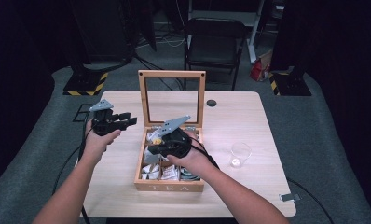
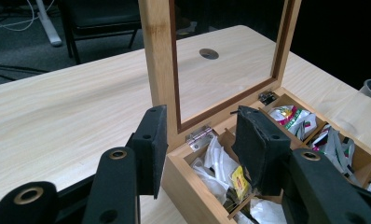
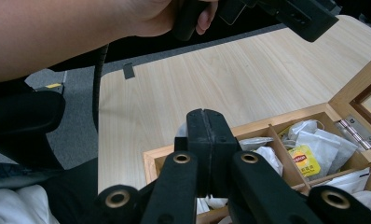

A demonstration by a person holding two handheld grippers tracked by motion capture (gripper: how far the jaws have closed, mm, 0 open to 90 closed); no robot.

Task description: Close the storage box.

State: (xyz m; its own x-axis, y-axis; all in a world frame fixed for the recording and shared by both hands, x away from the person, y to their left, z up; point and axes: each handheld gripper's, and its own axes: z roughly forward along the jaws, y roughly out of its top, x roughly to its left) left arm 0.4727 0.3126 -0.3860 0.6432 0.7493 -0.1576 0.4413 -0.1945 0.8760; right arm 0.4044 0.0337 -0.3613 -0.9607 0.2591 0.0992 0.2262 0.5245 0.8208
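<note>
An open wooden tea box (image 1: 168,187) stands at the table's middle, its glass-paned lid (image 1: 171,73) upright. Its compartments hold white tea bags; one carries a yellow tag (image 3: 305,161). My right gripper (image 1: 154,145) hovers over the box's left compartments. Its jaws (image 3: 205,140) are pressed together, and the white edge of a tea bag (image 3: 180,134) sticks out beside them, above the box rim. My left gripper (image 1: 127,119) hangs over the table left of the box, open with nothing between its pads (image 2: 202,144), facing the lid's hinge (image 2: 198,136).
A clear glass cup (image 1: 240,155) stands on the table right of the box. A round cable hole (image 1: 211,102) sits near the far edge. A black folding chair (image 1: 215,44) is behind the table. Bare tabletop (image 1: 113,163) lies left of the box.
</note>
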